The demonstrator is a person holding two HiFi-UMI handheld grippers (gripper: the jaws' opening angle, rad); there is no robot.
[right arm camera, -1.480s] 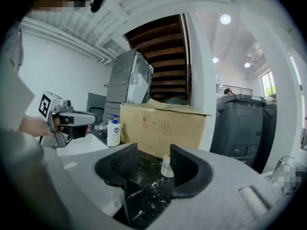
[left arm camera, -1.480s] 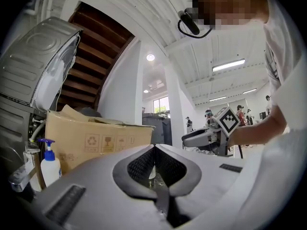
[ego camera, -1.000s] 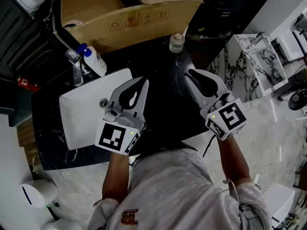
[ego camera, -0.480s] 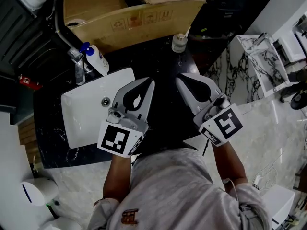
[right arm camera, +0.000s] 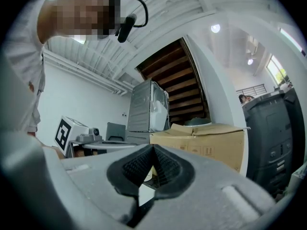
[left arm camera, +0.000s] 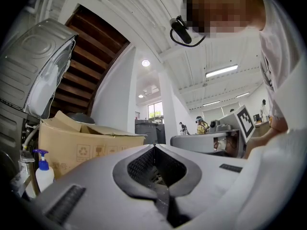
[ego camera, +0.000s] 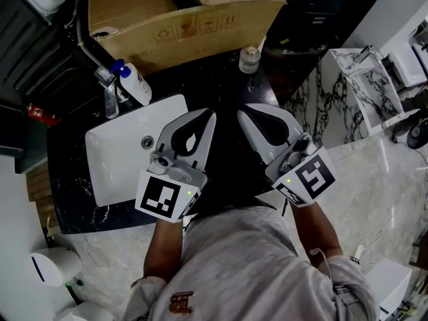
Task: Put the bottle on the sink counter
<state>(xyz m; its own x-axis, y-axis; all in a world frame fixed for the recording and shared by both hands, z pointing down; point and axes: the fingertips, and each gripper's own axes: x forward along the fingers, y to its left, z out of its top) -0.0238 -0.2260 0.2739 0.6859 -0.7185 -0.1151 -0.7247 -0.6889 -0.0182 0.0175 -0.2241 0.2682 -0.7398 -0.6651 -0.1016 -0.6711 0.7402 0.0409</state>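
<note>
A small clear bottle point(ego camera: 249, 59) with a pale cap stands upright on the black sink counter point(ego camera: 224, 89), just in front of the cardboard box. Both grippers hover over the counter's near half, tips close together and well short of the bottle. My left gripper point(ego camera: 210, 116) is shut with nothing in it; in its own view the left gripper point(left arm camera: 154, 147) shows its jaws meeting. My right gripper point(ego camera: 242, 115) is shut and empty too, and the right gripper point(right arm camera: 153, 146) shows its pads pressed together.
A white basin point(ego camera: 114, 159) sits in the counter's left part, with a faucet point(ego camera: 107, 92) and a white pump bottle with a blue top point(ego camera: 134, 82) behind it. A large open cardboard box point(ego camera: 180, 19) lines the back edge. A marble side table point(ego camera: 358, 85) stands to the right.
My right gripper has swung left toward the left gripper, so the two tips now nearly meet. The left gripper shifted slightly right. The bottle has not moved.
</note>
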